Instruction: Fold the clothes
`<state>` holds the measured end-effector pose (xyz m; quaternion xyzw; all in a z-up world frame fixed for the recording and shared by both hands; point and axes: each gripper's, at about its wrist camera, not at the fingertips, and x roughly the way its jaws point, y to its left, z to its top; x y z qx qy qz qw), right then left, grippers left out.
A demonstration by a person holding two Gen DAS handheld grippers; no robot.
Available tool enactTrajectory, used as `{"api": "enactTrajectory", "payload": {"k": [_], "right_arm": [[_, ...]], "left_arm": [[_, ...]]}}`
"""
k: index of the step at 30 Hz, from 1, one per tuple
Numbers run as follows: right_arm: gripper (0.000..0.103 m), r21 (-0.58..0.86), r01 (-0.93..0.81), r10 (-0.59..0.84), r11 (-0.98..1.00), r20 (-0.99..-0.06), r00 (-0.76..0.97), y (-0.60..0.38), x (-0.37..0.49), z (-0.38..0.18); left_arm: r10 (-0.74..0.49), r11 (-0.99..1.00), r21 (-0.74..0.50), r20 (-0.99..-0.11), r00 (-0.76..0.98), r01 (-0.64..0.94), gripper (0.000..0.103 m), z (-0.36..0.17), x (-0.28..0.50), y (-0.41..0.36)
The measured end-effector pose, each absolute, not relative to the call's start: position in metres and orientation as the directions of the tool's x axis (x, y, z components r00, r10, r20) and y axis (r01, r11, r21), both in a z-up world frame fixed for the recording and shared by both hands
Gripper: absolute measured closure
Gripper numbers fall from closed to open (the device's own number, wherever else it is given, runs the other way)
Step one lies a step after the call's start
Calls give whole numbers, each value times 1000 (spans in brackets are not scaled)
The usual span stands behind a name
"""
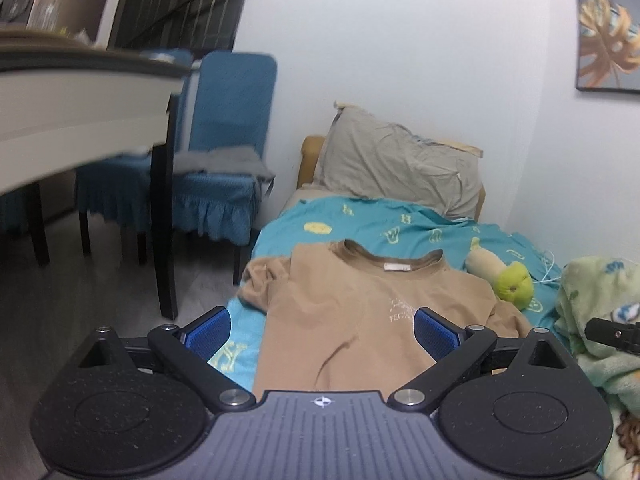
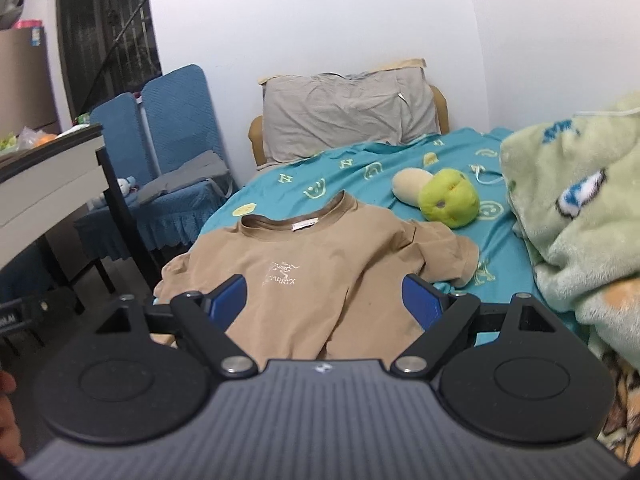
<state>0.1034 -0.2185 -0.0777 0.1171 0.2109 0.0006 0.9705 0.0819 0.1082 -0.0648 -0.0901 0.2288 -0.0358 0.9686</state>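
A tan T-shirt [image 1: 352, 304] [image 2: 320, 264] lies face up on the teal bedsheet [image 1: 400, 228] [image 2: 360, 168], collar toward the pillow, with a white logo on the chest. Its sleeves are bunched at both sides. My left gripper [image 1: 322, 330] hovers open over the shirt's lower half, blue pads spread wide with nothing between them. My right gripper [image 2: 324, 300] is likewise open above the shirt's lower part, empty. A piece of the right gripper [image 1: 612, 334] shows at the right edge of the left wrist view.
A grey pillow [image 1: 400, 164] [image 2: 348, 112] leans at the bed head. A green and beige plush toy [image 1: 508, 276] [image 2: 440, 194] lies right of the shirt. A light green fleece blanket [image 2: 580, 208] is heaped on the right. Blue-covered chairs [image 1: 224, 152] [image 2: 172, 148] and a white table [image 1: 80, 104] stand left.
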Motion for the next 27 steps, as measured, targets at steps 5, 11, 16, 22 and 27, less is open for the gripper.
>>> {"api": "enactTrajectory", "payload": {"k": [5,11,16,22,27], "right_arm": [[17,234,70,34,970,-413,910,-220,107,-81],[17,244,84,29,966,-425,905,-221,112,-85],[17,258,88,35,962,-436,899,-221,118,-90],[17,294,100,51,950,-466,883,-226,126,-97],[17,318,120,66,940,-518,853,-230,136,-108]], "left_arm": [[-104,966,-256,-477,873,-24,4,-70,90,118],[-100,950,-303,-513,853,-71,4,-81,98,125],[-130,923,-370,-552,824,-102,4,-95,118,131],[-77,908,-375,-592,802,-189,6,-117,165,140],[-10,880,-382,-609,793,-282,9,-135,211,153]]}}
